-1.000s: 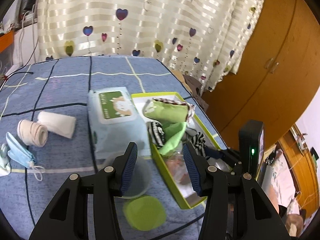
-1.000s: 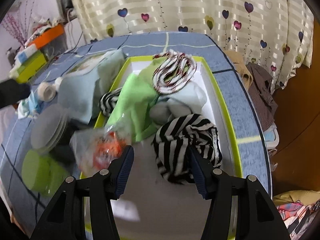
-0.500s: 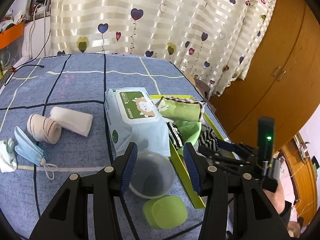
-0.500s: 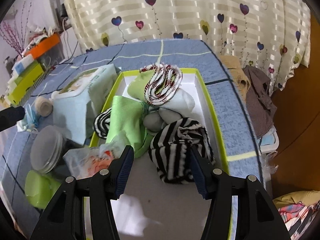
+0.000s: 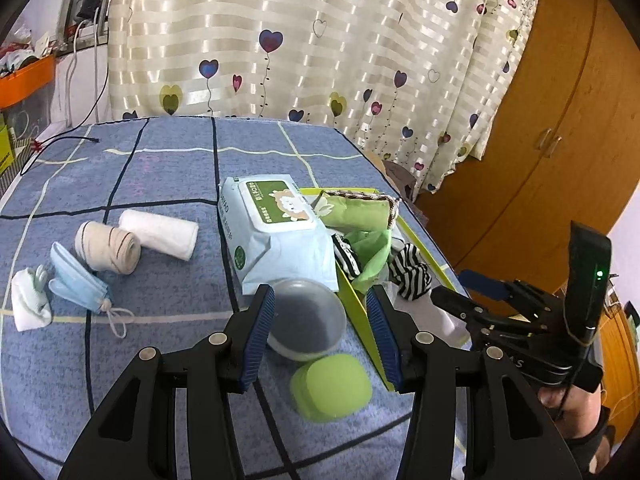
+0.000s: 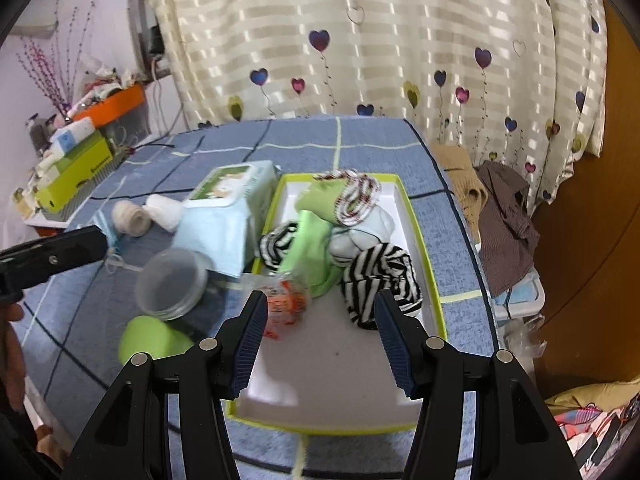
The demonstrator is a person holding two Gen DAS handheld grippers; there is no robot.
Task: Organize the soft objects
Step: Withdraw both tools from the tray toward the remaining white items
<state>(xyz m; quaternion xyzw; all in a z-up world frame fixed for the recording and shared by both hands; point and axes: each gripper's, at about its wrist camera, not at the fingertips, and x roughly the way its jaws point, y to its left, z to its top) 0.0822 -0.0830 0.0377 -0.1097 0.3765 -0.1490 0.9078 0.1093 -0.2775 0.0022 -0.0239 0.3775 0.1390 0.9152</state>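
A green-rimmed white box [image 6: 430, 268] [image 5: 416, 236] on the blue bed holds a striped sock ball [image 6: 380, 276], green cloth [image 6: 312, 232], a red-trimmed cloth [image 6: 356, 196] and a plastic packet [image 6: 286, 304]. A wet-wipes pack [image 5: 276, 232] [image 6: 224, 208] lies left of the box. Two rolled cloths [image 5: 108, 246] [image 5: 160, 228], a blue face mask [image 5: 78, 284] and a white cloth [image 5: 30, 304] lie further left. My left gripper [image 5: 320, 336] is open and empty above a clear round tub [image 5: 306, 318]. My right gripper [image 6: 320, 344] is open and empty above the box's near end.
A green soft pad [image 5: 330, 386] [image 6: 150, 338] lies near the bed's front edge beside the round tub [image 6: 172, 284]. Clothes [image 6: 504, 204] hang off the bed's right side. A heart-print curtain [image 5: 304, 48] and a wooden wardrobe [image 5: 560, 128] stand behind.
Both grippers have pulled back and up from the box. The left view has swung left, bringing the rolled cloths and mask into fuller view. Both stay open.
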